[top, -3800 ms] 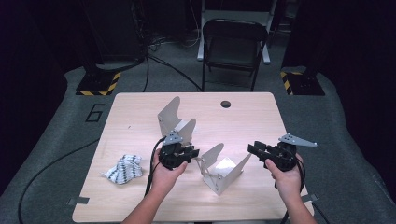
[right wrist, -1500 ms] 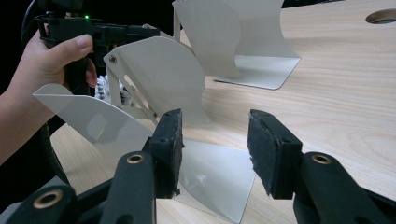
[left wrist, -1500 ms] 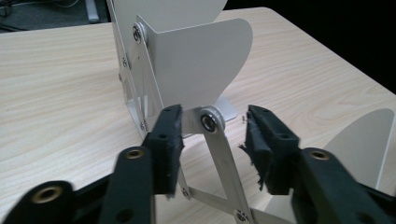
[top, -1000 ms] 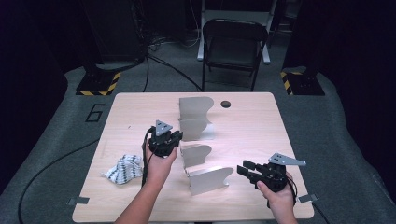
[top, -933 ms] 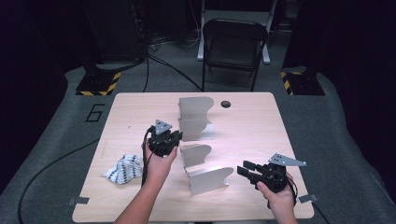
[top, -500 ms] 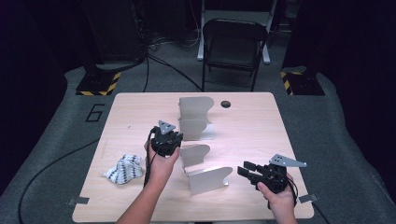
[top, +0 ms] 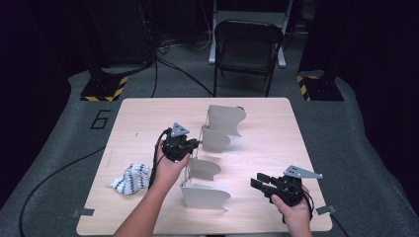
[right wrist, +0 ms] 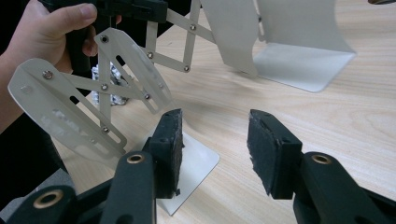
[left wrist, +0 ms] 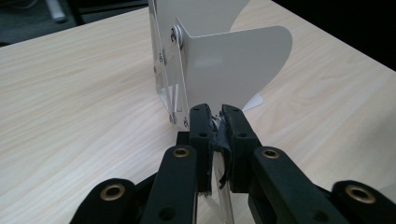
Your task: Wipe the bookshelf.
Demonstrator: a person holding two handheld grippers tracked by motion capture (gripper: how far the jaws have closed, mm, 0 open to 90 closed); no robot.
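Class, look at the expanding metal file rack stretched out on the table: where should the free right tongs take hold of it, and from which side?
Grip the nearest upright divider plate on its top edge, coming from the right end where the right tongs wait open. The plate is thin and stands upright, so it fits between flat pads. Avoid the scissor links, which may pinch. The left tongs are clamped on a plate farther along.

Left hand-held gripper: black body, brass-ringed pivots, grey three-cornered top plate, trailing black cable. Right hand-held gripper: same build, worn black foam pads. Forearms bare, no sleeves.
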